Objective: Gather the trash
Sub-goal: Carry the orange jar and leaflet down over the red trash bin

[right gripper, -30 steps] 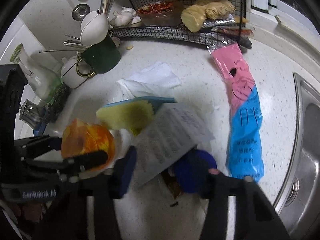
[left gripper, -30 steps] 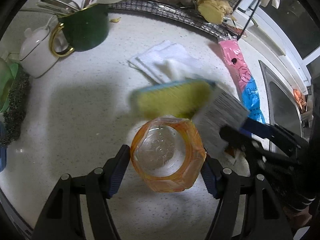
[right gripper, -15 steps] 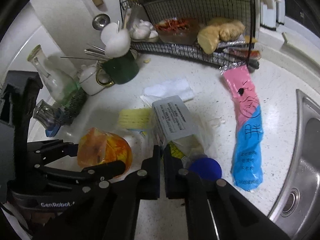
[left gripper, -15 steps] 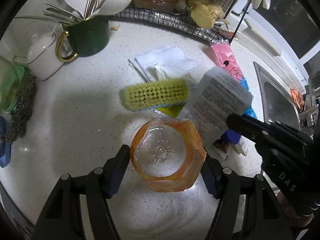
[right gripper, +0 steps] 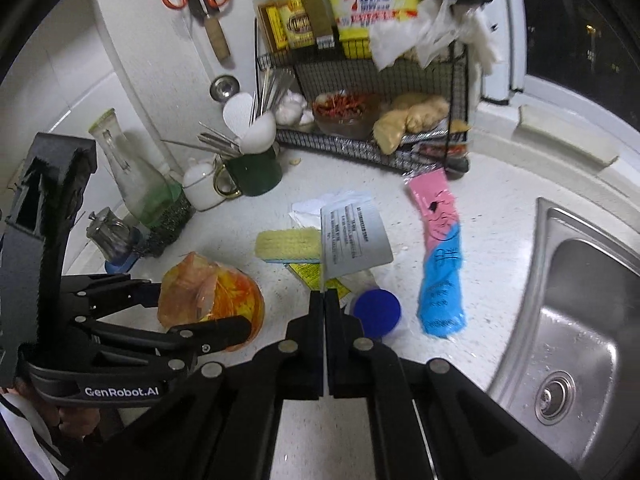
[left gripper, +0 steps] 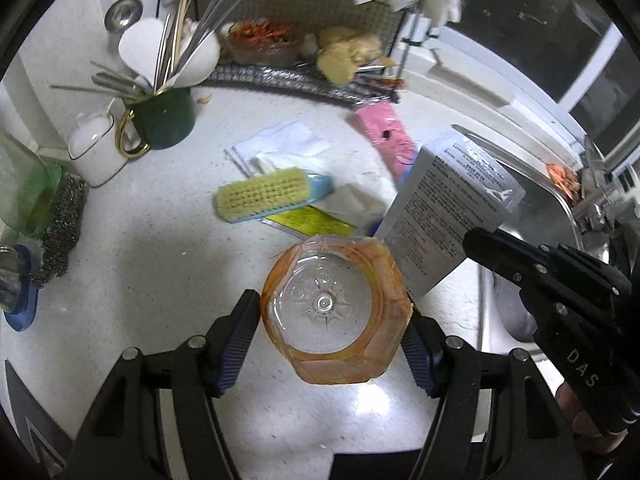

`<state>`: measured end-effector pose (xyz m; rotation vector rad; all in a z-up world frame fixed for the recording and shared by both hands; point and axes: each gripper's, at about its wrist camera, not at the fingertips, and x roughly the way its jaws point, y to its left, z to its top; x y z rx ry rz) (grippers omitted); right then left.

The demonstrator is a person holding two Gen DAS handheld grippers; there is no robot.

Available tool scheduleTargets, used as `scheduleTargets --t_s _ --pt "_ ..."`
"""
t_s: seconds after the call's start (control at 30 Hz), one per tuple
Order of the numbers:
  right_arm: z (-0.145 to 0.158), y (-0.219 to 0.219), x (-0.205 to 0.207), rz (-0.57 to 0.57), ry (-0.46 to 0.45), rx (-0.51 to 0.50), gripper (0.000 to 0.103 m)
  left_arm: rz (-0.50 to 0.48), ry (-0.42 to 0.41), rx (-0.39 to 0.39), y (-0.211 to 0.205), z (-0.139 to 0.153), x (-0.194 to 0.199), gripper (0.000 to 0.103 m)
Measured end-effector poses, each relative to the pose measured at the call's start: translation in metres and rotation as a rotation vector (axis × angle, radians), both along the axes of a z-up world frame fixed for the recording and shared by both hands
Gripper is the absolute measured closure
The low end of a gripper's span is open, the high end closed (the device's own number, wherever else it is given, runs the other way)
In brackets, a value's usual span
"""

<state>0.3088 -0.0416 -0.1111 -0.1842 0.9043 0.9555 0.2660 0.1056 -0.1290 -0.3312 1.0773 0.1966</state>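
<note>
Left gripper (left gripper: 332,332): clamped on orange plastic jar (left gripper: 335,314), carried as collected trash | Right gripper (right gripper: 324,300): jaws just closed, pinching printed silver packet (right gripper: 354,240) by its edge, clear of the table (left gripper: 160,248) | Left lying: brush (left gripper: 272,196), pink-and-blue wrapper (right gripper: 440,252), blue lid (right gripper: 377,313)

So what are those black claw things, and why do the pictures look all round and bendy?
They are grabbers, one in each of a person's hands. Each carries a wide-eyed camera looking along its fingers, so there is one picture per grabber, and that lens bends everything.

The left grabber squeezes an orange plastic tub. The right grabber is shut on a grey printed packet, pinching its edge; its jaws have just closed.

Left on the white counter: a yellow brush, white napkins, a pink and blue wrapper, a blue lid and a green mug of cutlery. A sink is beside it.
</note>
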Motion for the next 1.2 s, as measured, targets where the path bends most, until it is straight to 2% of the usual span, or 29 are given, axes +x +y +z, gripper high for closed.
scheduleTargets --t_s 0.33,0.57,0.77,1.0,1.2 --pt "0.028 -0.065 -0.044 -0.128 -0.054 0.004 0.103 -0.095 -0.093 0.034 -0.059 0.032 -0.035 0.038" --pt "0.044 -0.127 -0.094 -0.234 -0.076 0.010 0.103 -0.185 -0.136 0.073 -0.121 0.048 -0.076 0.038" --pt "0.047 -0.193 -0.144 -0.350 -0.059 0.015 0.103 -0.291 -0.150 0.094 -0.183 0.057 -0.116 0.038" --pt "0.042 -0.250 -0.189 -0.482 -0.044 -0.003 0.103 -0.417 -0.130 0.057 -0.247 0.041 -0.140 0.038" --pt "0.020 -0.290 -0.210 -0.614 0.015 -0.054 0.103 -0.540 -0.078 0.044 -0.301 0.012 -0.150 0.038"
